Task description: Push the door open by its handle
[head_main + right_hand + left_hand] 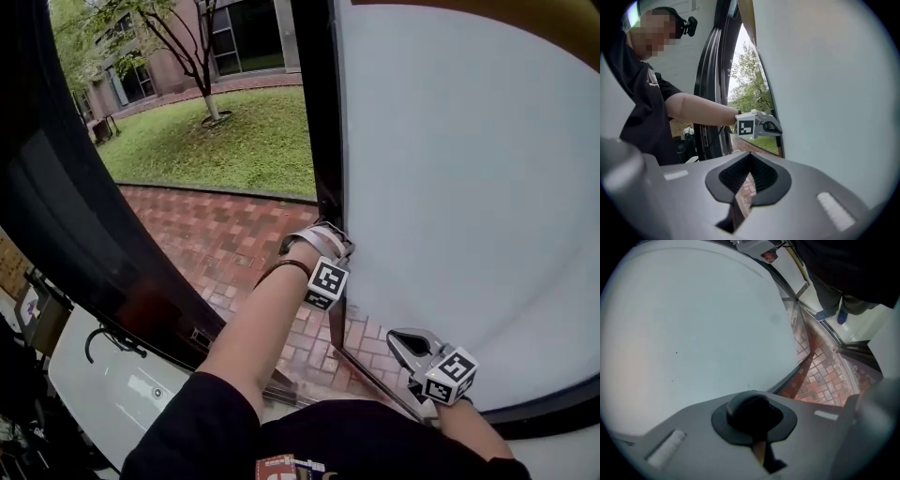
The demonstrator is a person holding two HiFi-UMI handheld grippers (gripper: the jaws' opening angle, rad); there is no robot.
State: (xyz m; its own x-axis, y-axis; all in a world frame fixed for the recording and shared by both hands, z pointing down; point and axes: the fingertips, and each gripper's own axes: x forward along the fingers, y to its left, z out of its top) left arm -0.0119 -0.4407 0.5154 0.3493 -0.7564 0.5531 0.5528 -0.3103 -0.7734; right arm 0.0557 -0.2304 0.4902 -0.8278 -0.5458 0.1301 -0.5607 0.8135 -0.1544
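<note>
Jaws of left gripper together, empty.

Frosted pale grey door, herringbone red brick paving, green lawn

Red brick paving outside, lawn, tree, building beyond; daylight, possibly overcast.

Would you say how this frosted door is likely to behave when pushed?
Probably stiff: the door is one large panel in a dark frame. Likely heavy, given its size. Its smooth-looking surface might let the left claw slip.
</note>
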